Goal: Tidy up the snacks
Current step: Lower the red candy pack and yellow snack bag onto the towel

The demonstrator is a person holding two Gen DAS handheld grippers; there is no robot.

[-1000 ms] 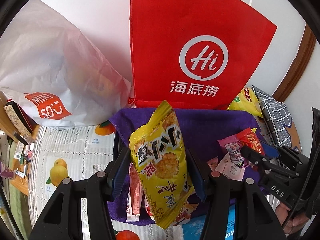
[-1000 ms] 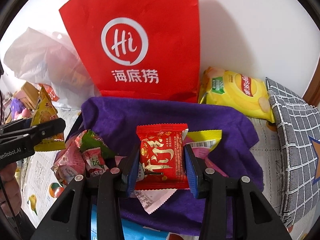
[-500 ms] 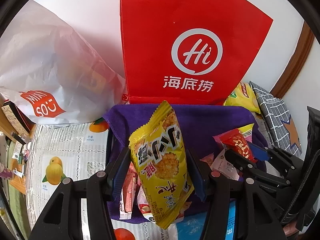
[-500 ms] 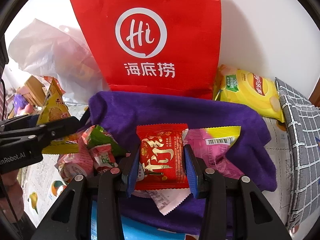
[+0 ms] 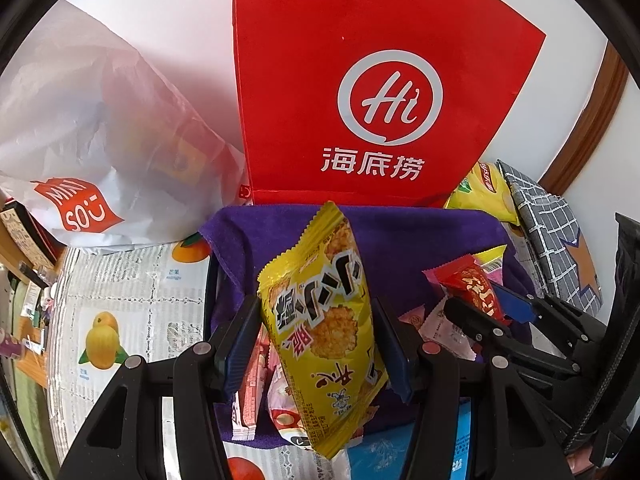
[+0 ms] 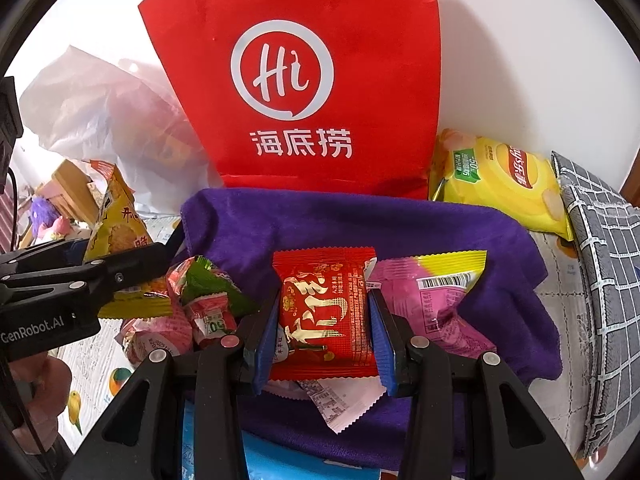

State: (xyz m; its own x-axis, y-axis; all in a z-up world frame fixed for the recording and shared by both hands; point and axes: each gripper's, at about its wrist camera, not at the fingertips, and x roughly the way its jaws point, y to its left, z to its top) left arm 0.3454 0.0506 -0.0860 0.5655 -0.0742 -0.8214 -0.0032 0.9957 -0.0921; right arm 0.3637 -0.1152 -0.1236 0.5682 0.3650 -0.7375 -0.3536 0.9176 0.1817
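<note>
My left gripper (image 5: 316, 344) is shut on a yellow rice-cracker packet (image 5: 320, 320), held upright above a purple cloth (image 5: 400, 236). My right gripper (image 6: 324, 320) is shut on a small red snack packet (image 6: 324, 312), also above the purple cloth (image 6: 320, 216). The right gripper shows in the left wrist view (image 5: 484, 312), to the right of the left one. The left gripper shows in the right wrist view (image 6: 120, 268) at the left with its yellow packet (image 6: 116, 236). Several loose snacks lie on the cloth, among them a pink-and-yellow packet (image 6: 432, 296) and a green-and-red one (image 6: 204, 292).
A tall red Hi bag (image 5: 360, 92) stands behind the cloth against the white wall. A white Miniso plastic bag (image 5: 92, 128) lies at the left. A yellow chips bag (image 6: 500, 180) and a grey checked pouch (image 6: 604, 264) sit at the right. A fruit-print tablecloth (image 5: 120, 280) covers the table.
Both grippers have moved closer to the red bag and the cloth, each keeping its packet. The right gripper now sits nearer the left one.
</note>
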